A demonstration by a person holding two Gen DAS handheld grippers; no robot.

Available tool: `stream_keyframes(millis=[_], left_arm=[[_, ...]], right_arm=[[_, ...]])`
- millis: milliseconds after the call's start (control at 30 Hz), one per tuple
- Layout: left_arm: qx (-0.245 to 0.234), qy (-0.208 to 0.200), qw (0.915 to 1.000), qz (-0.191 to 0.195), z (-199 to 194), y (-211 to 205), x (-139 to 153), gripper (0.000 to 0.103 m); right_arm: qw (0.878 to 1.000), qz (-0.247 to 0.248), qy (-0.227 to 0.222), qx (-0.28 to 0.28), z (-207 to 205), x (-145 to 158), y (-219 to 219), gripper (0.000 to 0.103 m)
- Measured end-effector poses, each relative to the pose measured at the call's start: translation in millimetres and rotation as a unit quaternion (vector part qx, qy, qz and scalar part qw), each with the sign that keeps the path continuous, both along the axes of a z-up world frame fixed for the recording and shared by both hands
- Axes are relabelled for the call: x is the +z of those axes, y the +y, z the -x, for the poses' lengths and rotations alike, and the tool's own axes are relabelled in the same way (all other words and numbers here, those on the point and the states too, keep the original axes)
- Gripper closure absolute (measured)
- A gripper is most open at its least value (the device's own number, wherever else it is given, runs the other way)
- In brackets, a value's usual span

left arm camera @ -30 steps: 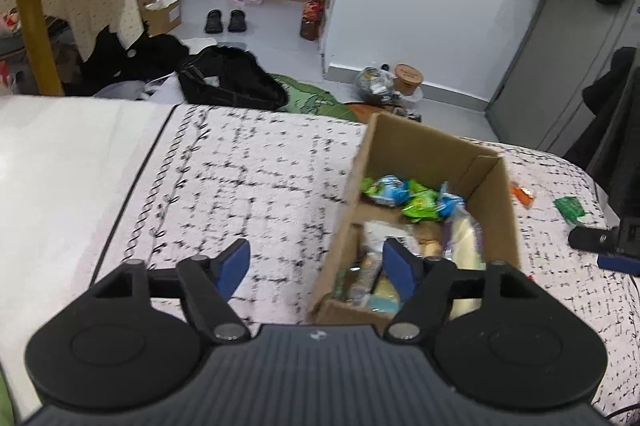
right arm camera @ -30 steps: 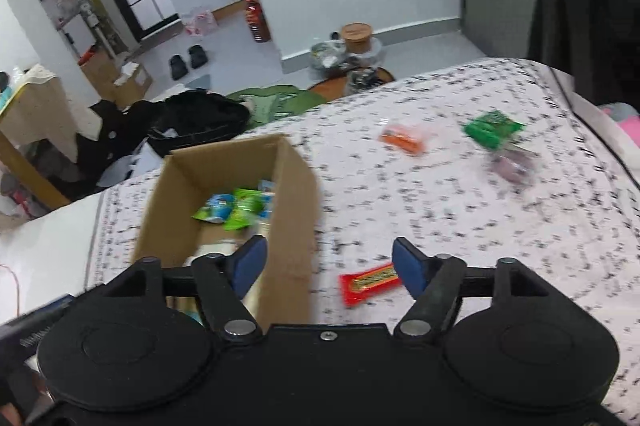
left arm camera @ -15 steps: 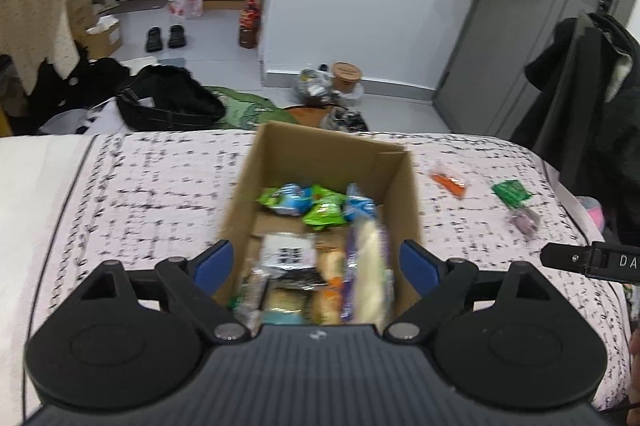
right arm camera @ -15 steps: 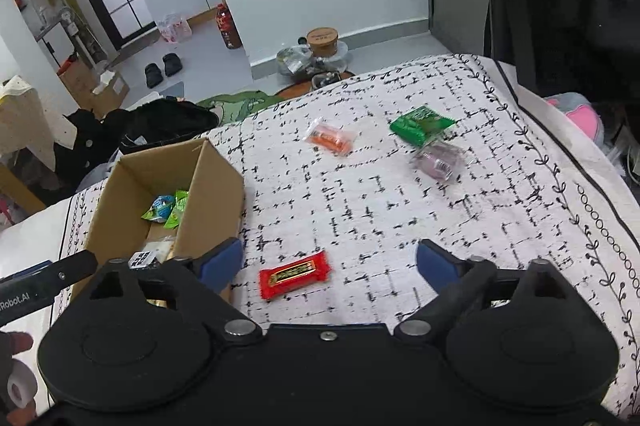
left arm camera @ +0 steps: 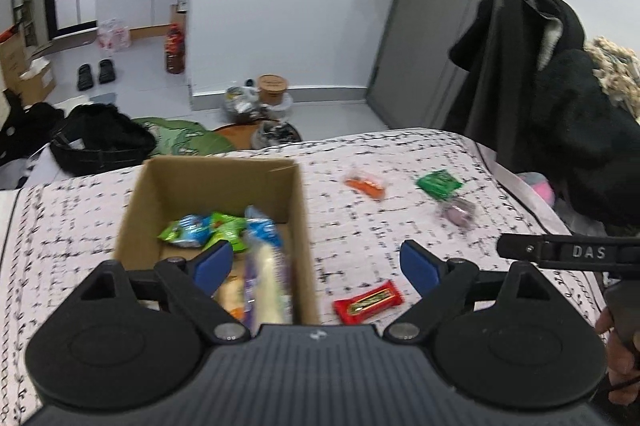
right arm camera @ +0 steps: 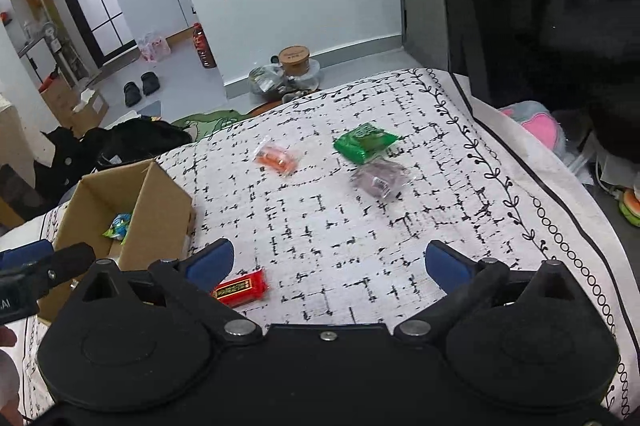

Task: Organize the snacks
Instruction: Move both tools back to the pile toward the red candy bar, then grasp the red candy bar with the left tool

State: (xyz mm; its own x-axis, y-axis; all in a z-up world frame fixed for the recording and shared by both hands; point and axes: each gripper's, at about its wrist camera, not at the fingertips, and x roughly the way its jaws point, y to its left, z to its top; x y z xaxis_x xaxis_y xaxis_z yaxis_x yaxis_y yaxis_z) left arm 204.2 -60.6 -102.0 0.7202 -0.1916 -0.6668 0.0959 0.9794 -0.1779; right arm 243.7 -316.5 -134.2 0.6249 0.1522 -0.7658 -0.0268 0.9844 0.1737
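An open cardboard box holding several snack packets sits on the patterned bed cover. Loose on the cover lie a red bar, an orange packet, a green packet and a purple packet. My left gripper is open and empty, above the box's right wall. My right gripper is open and empty, above the cover just right of the red bar.
The bed cover ends at a far edge and a right edge. Dark coats hang at the right. Bags, jars and shoes lie on the floor beyond the bed.
Both grippers have swung to the right and opened wider. The left view now takes in the loose snacks right of the box; the right view has moved off the box toward them.
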Motion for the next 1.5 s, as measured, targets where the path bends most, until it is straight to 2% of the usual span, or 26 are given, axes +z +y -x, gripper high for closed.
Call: stream_keyframes(millis=[433,600,733,1100,1400,1500], left_arm=[[-0.058,0.004,0.9983,-0.001,-16,-49,-14,0.018],[-0.071,0.025,0.9971,-0.011,-23,-63,-27,0.034],[-0.084,0.048,0.9952,-0.02,-30,-73,-41,0.04],[-0.101,0.1,0.9873,-0.071,-47,-96,-76,0.053],[-0.112,0.131,0.9762,-0.132,-57,-106,-98,0.054],[-0.109,0.143,0.9733,-0.142,-64,-107,-106,0.06]], right_arm=[[1.0,-0.005,-0.014,-0.026,-7,-6,-31,0.0],[0.999,-0.006,-0.01,-0.034,-12,-12,-44,0.0],[0.999,-0.012,-0.002,-0.039,-13,-18,-54,0.0],[0.999,-0.02,0.024,-0.024,-19,-38,-66,0.0],[0.998,-0.036,0.046,-0.028,-25,-55,-76,0.0],[0.997,-0.04,0.051,-0.03,-26,-59,-78,0.0]])
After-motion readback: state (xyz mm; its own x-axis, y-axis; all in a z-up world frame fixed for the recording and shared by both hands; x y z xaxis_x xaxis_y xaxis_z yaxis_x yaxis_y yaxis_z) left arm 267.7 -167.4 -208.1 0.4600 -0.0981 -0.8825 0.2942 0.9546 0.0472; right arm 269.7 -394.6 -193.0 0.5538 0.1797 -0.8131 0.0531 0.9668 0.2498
